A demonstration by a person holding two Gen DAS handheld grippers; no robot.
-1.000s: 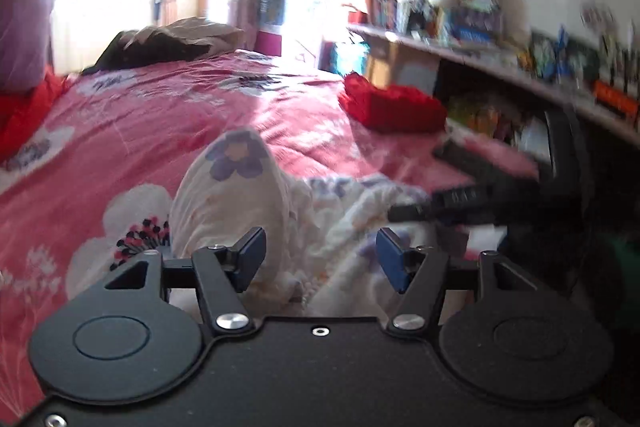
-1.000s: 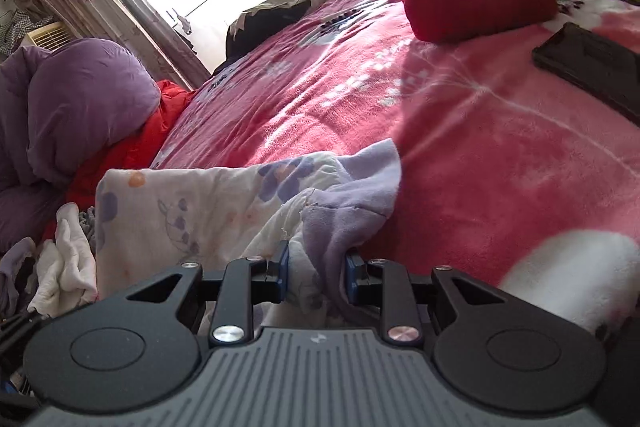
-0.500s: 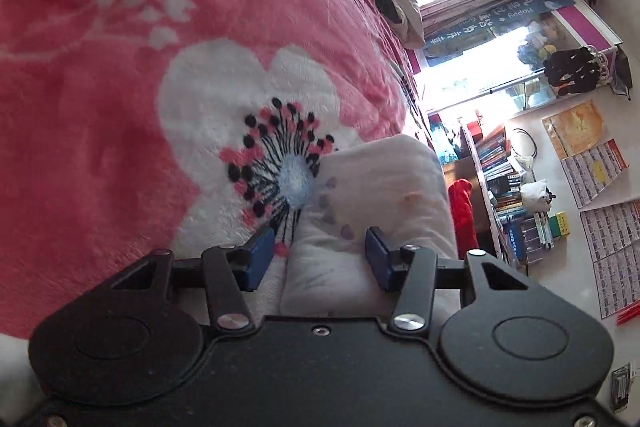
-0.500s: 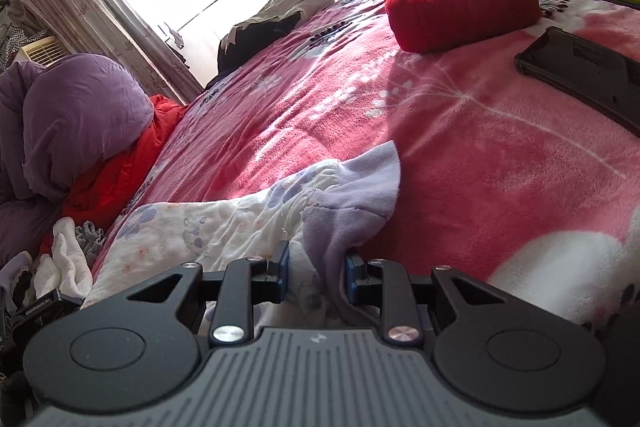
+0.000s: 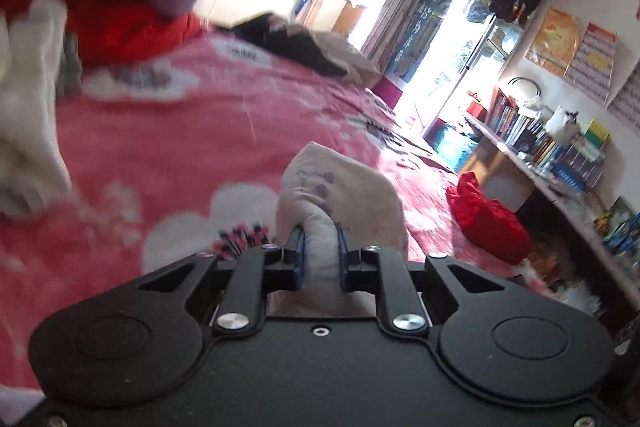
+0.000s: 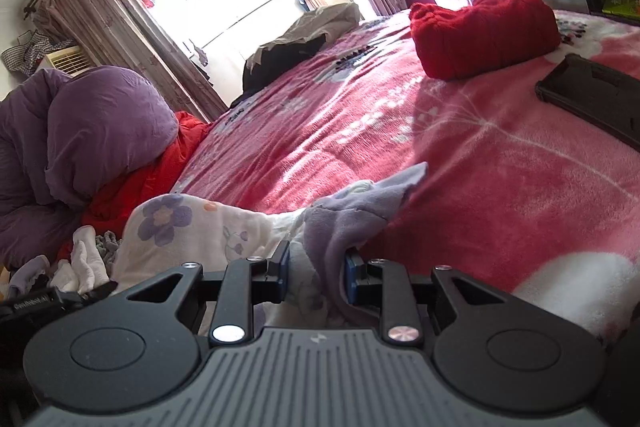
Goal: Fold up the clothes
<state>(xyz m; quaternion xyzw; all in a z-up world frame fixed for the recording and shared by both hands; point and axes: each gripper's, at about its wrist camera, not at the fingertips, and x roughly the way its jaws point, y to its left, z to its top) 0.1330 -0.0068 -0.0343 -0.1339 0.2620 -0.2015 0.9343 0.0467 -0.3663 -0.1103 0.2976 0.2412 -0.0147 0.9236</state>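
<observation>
A white garment with purple flowers (image 5: 340, 187) lies on the pink floral blanket (image 5: 180, 155). My left gripper (image 5: 319, 247) has its jaws closing, and the blue pads press a bunched fold of that garment between them. In the right wrist view the same floral garment (image 6: 192, 227) stretches leftward, with a lilac cuff or hem (image 6: 360, 207) at its near end. My right gripper (image 6: 316, 267) is shut on that lilac end.
A folded red knit (image 6: 480, 31) sits further up the bed; a black flat device (image 6: 596, 95) lies at right. Purple bedding (image 6: 80, 131), a red cloth and loose white clothes (image 6: 80, 263) pile at left. A bookshelf (image 5: 552, 147) runs along the right wall.
My left gripper's jaws narrowed from wide apart to pinching the garment fold, and the hand swung and rolled. The right gripper kept its grip, hardly moving.
</observation>
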